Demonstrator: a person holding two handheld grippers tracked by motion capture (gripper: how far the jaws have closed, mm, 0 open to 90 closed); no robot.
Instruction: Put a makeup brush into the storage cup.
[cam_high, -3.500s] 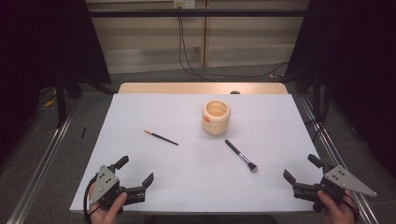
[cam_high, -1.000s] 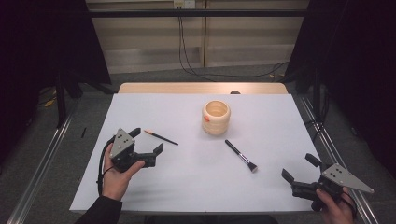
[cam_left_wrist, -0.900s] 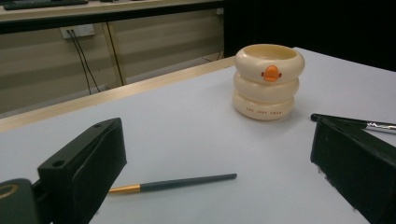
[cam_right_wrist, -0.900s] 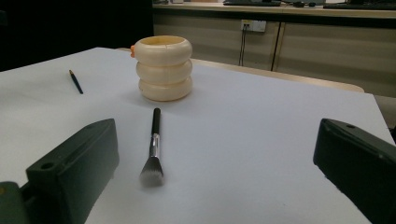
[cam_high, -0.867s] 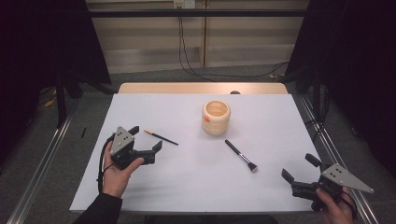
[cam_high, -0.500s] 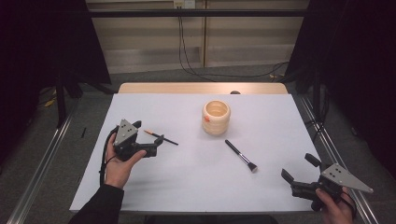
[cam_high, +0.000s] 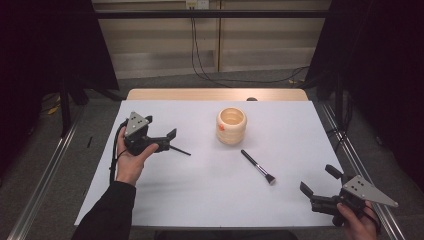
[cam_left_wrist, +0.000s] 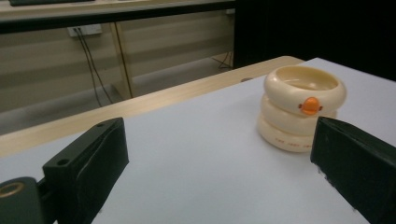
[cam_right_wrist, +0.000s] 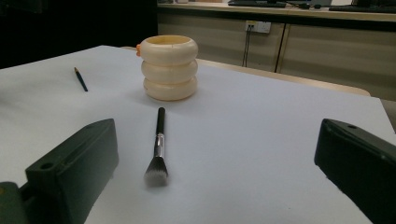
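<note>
High view: our left gripper (cam_high: 167, 140) sits over the thin dark pencil-like brush (cam_high: 181, 150) on the white table cover (cam_high: 200, 190), left-centre of the table; only the brush's right end pokes out past the jaws, the rest hidden under the gripper. It's a slim stick, dark shaft; in the right gripper view we see it far off (cam_right_wrist: 81, 79) w/ a small orange-ish tip at its far end. Left jaws stand wide apart, nothing between them in the left gripper view; can't tell from any view whether they touch the brush. Ahead of them in that view is the cream ringed holder (cam_left_wrist: 301, 108), three stacked rings w/ an orange dot on the top ring, upright, near table centre. Our right gripper (cam_high: 322, 187) rests at the near right corner, jaws wide, holding nothing. A makeup brush (cam_right_wrist: 158, 149) w/ black handle, metal ferrule and pale bristles lies flat just ahead of the right jaws, btw. them and the holder, bristles toward us.
</note>
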